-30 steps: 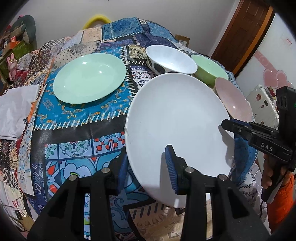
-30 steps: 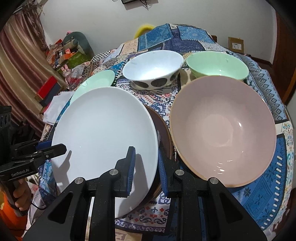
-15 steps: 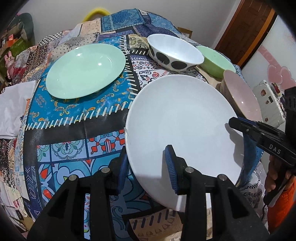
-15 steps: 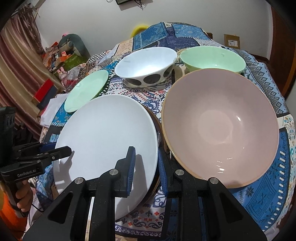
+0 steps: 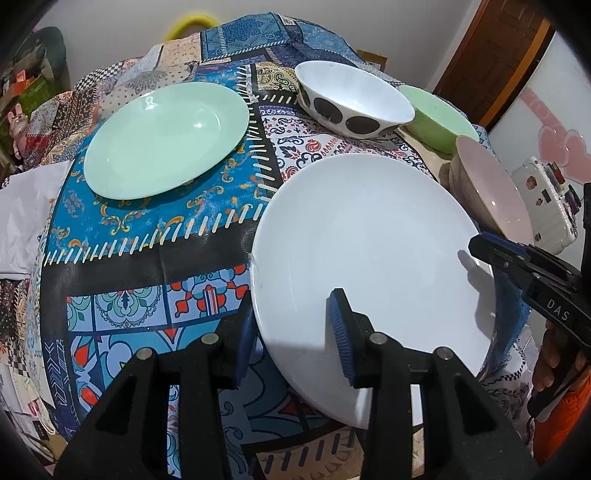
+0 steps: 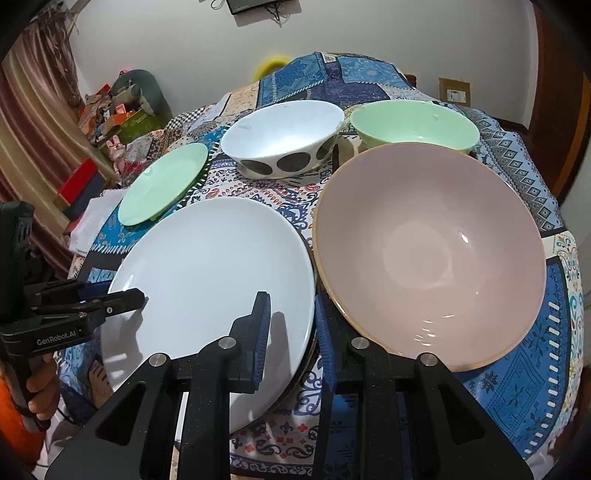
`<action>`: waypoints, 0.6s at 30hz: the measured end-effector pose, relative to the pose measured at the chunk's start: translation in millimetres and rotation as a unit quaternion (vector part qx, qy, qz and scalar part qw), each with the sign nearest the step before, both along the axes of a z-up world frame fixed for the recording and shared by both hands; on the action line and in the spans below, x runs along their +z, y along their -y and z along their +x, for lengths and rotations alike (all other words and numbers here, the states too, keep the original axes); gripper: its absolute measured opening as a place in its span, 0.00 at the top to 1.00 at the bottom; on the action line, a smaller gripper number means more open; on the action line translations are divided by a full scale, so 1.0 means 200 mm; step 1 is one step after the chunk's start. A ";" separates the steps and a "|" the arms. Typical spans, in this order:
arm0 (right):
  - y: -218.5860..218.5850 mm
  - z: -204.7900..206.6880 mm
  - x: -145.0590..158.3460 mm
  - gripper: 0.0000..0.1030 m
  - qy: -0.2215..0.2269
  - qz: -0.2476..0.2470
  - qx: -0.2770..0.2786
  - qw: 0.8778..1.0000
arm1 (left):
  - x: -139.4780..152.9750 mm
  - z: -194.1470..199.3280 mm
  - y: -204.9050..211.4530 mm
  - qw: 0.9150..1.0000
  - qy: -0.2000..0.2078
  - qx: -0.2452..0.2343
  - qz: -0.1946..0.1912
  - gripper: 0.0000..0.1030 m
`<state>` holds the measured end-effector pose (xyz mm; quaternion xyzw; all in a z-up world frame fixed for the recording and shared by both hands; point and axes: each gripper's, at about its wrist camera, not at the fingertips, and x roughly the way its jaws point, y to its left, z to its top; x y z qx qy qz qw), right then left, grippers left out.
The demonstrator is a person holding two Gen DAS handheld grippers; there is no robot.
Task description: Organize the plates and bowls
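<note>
Both grippers pinch the white plate [image 5: 369,236] by opposite edges: the left gripper [image 5: 291,332] has its fingers on the near-left rim. The right gripper [image 6: 291,332] straddles the right rim, its fingers having just eased apart. The plate sits on the patterned desk [image 5: 147,251], beside the pink bowl [image 6: 428,251] and near the green plate [image 5: 162,140].

The counter is covered by a blue patchwork-patterned cloth [image 5: 147,251]. A white folded cloth [image 5: 22,214] is seen at the left edge. Beyond the far side, a yellow curved object [image 5: 188,22] shows against the white wall. A brown wooden door [image 5: 495,55] stands at the far right, and a small cardboard box [image 6: 453,92] rests near it.
</note>
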<state>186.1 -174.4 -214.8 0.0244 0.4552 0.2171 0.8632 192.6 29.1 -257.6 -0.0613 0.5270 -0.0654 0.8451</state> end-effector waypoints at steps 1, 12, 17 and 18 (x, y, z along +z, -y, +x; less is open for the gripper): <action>0.00 0.00 0.00 0.76 0.001 -0.004 0.000 1.000 | 0.00 0.00 0.00 1.000 0.000 0.000 -0.001 0.62; 0.00 -0.05 0.07 0.68 0.014 -0.017 0.006 1.000 | 0.12 -0.04 -0.05 0.999 0.032 0.013 -0.001 0.61; -0.02 -0.07 0.15 0.58 0.035 -0.009 0.011 0.999 | 0.24 -0.11 -0.08 0.998 0.068 0.019 0.007 0.49; -0.03 -0.08 0.18 0.55 0.041 -0.007 0.013 0.999 | 0.27 -0.12 -0.09 0.997 0.078 0.021 0.007 0.46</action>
